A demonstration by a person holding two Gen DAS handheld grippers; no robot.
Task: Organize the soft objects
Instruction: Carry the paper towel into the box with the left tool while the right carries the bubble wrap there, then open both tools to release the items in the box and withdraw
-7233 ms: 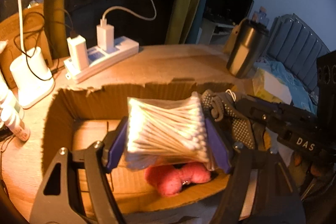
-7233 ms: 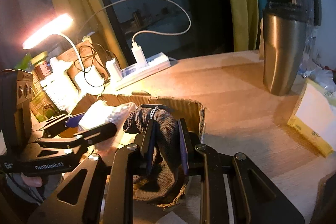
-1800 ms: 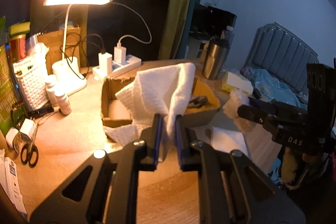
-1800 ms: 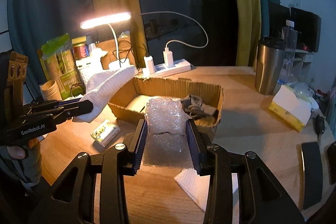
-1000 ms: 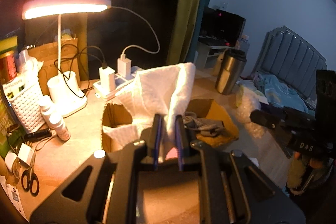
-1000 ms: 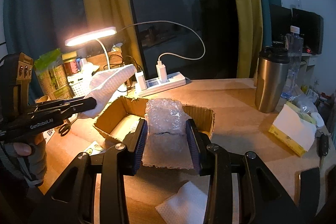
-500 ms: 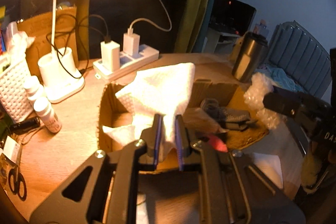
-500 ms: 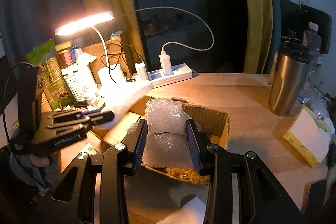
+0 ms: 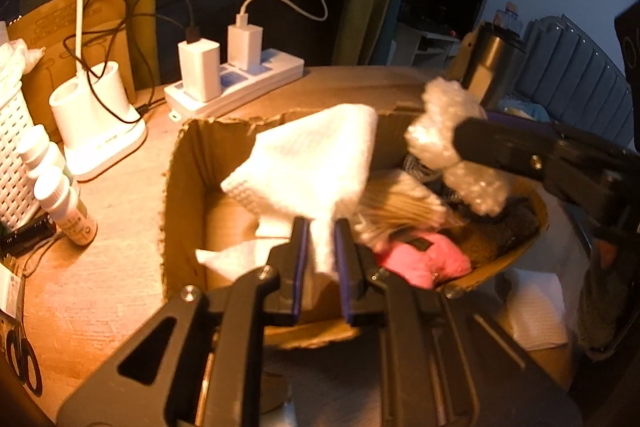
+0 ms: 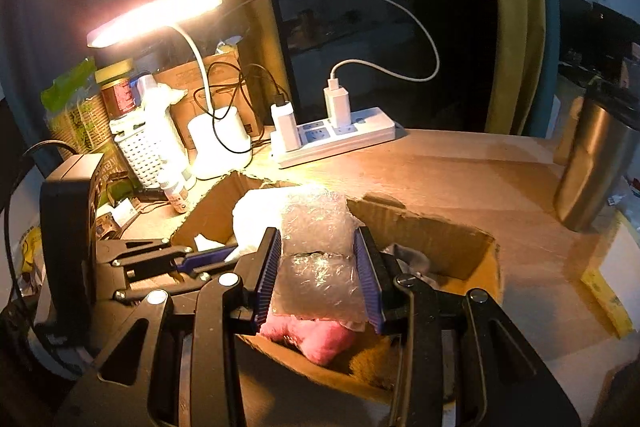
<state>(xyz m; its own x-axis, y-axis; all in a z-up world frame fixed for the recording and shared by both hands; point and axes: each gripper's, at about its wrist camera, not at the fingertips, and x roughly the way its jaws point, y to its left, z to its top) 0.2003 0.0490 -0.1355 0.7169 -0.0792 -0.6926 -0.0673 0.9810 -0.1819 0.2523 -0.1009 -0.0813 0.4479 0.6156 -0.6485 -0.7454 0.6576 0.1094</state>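
Note:
My left gripper [image 9: 320, 251] is shut on a white cloth [image 9: 312, 167] and holds it over the left part of the open cardboard box [image 9: 180, 187]. My right gripper [image 10: 318, 275] is shut on a piece of bubble wrap [image 10: 316, 259] above the same box [image 10: 440, 239]; it also shows in the left wrist view [image 9: 452, 147]. In the box lie a pink plush item [image 9: 424, 261], a pack of cotton swabs [image 9: 400, 203] and a dark glove [image 9: 516, 219]. The pink item shows under the bubble wrap in the right wrist view [image 10: 316, 339].
A power strip with chargers [image 9: 236, 83], a lamp base [image 9: 96, 123], small bottles [image 9: 64, 203] and a white basket [image 9: 12, 147] stand left of and behind the box. A steel tumbler [image 10: 592, 167] stands at the right. A white tissue [image 9: 536, 311] lies by the box. Scissors [image 9: 24, 359] lie at the left edge.
Both grippers have moved closer and lower over the box. The cloth and the bubble wrap now hang just above its contents.

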